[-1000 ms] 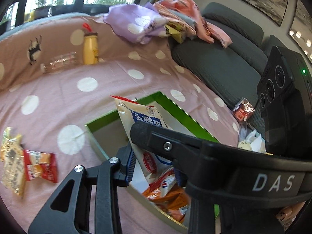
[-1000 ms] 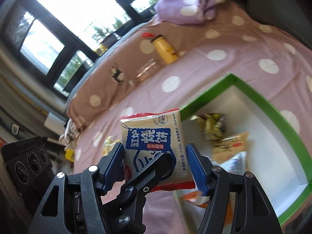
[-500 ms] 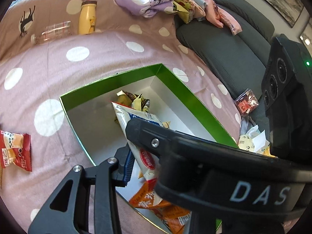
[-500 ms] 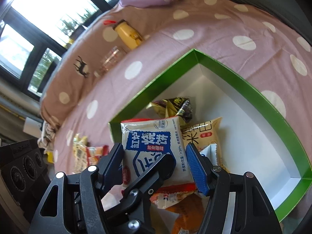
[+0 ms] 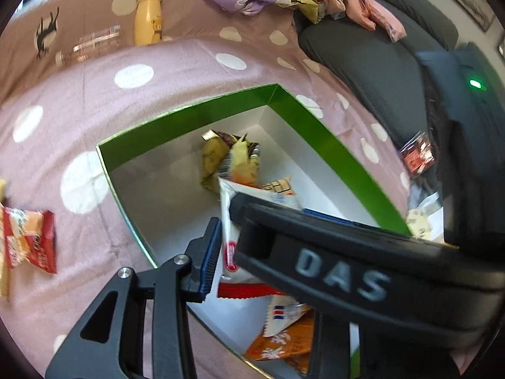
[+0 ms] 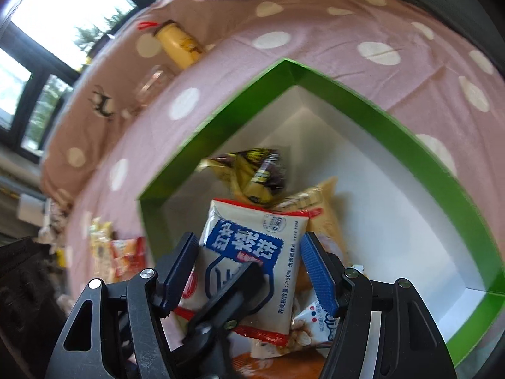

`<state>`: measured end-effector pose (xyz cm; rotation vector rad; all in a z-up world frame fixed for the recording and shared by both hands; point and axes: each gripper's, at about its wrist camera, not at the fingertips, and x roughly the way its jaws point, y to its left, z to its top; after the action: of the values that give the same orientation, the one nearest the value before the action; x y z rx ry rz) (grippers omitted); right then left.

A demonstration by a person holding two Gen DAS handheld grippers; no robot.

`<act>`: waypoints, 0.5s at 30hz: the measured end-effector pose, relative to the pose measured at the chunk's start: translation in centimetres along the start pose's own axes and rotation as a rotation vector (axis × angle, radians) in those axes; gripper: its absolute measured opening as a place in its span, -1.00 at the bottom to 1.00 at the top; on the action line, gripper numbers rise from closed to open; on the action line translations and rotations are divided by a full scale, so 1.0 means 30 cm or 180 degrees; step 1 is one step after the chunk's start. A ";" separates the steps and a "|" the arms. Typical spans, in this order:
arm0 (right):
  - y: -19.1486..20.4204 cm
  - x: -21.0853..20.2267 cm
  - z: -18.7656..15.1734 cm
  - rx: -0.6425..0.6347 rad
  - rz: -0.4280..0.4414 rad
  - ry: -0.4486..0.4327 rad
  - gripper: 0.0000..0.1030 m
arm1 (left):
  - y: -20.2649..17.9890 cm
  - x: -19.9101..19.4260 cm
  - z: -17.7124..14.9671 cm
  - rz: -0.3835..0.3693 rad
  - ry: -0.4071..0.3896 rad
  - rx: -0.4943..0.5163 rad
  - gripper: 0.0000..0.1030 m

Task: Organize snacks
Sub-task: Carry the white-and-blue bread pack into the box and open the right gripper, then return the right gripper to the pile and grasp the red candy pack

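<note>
- White-and-blue snack packet (image 6: 252,252) sits upright over the green-rimmed box (image 6: 372,126), above the packets already inside.
- Right gripper (image 6: 249,271) clamps the packet by its two side edges, blue pads pressed on.
- Left gripper (image 5: 225,246): jaws have just been opening; packet (image 5: 232,221) is between them, the visible blue pad just clear of it.
- Red packet (image 5: 30,240) lies on the polka-dot cloth (image 5: 157,88) outside the box.
</note>
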<state>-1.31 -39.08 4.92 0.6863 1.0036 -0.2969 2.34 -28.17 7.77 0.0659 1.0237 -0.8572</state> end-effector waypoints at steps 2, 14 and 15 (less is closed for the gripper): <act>-0.015 0.013 -0.001 0.0046 0.0005 0.0064 0.32 | 0.004 -0.011 -0.005 0.0029 -0.0032 0.0024 -0.20; 0.022 -0.024 -0.008 0.0007 0.0022 -0.0053 0.44 | 0.052 -0.155 -0.038 0.0026 -0.0309 -0.0023 0.31; 0.030 -0.030 -0.008 -0.0016 0.0032 -0.0077 0.44 | 0.062 -0.177 -0.045 0.0065 -0.0371 -0.0036 0.39</act>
<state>-1.46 -38.32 5.94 0.6817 0.9774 -0.2931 1.33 -23.18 10.50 0.0167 0.9171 -0.8273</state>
